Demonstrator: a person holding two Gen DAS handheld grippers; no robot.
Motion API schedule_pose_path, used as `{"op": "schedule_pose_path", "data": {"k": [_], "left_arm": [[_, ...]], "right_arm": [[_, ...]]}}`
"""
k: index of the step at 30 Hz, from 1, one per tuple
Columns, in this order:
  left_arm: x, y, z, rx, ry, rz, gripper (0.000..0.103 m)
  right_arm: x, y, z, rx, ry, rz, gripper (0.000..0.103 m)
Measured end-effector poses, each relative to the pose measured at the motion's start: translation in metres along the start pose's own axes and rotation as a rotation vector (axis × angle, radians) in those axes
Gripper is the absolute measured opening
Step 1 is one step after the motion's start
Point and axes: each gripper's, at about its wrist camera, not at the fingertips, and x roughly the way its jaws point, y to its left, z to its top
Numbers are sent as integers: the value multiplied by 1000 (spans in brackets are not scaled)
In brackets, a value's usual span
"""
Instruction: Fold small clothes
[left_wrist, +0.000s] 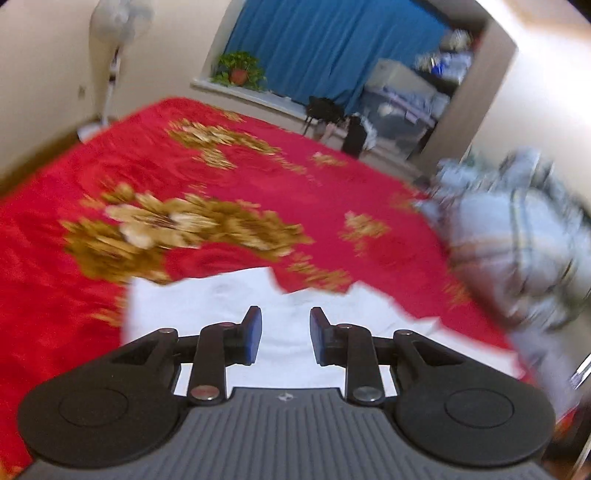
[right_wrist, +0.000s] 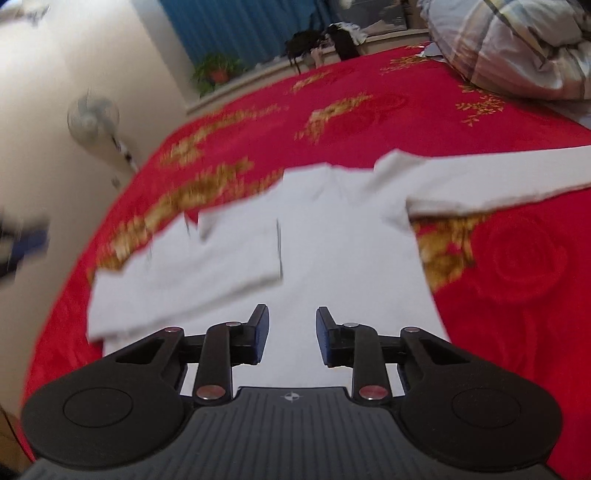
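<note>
A small white long-sleeved top (right_wrist: 332, 236) lies flat on the red bedspread (right_wrist: 498, 258). Its left sleeve (right_wrist: 207, 258) is folded in across the body; the other sleeve (right_wrist: 498, 177) stretches out to the right. My right gripper (right_wrist: 290, 332) hovers above the lower body of the top, open, with nothing between its fingers. In the left wrist view the white top (left_wrist: 229, 299) shows just beyond my left gripper (left_wrist: 285, 332), which is also open and empty above the cloth. A blurred dark blue shape (right_wrist: 26, 240) at the left edge of the right wrist view may be the other gripper.
The red bedspread (left_wrist: 258, 177) has gold flower patterns. A striped, bundled quilt (left_wrist: 517, 236) lies at the right of the bed, also seen as the quilt (right_wrist: 517, 40). A standing fan (left_wrist: 118, 44) is by the wall. A potted plant (left_wrist: 240, 70) sits on the windowsill before a blue curtain (left_wrist: 332, 40).
</note>
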Motion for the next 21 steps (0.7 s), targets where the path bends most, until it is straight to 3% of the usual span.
{"op": "schedule_pose_path", "data": {"k": [4,7,9,12,17,18,21], "left_arm": [[0,7,-42,125,-55,115,38],[23,19,-60,112,18,224,37],[31,31,-62,56,-2,198,38],[45,43,-65,62,9,259,38],[57,62,-66,13,32,292,38],[57,62,-65,12,30,299,38],[54,64,-61,9,12,301,38]], "right_arm": [[48,-11,28,30,74,43,33],[86,-11,26,51,142,53,33],[105,-4,26,53,163,60,33],[130,5,29,35,155,49,41],[167,5,30,60,197,24,42],[172,6,28,62,207,25,40],[178,19,30,-8,186,30,0]]}}
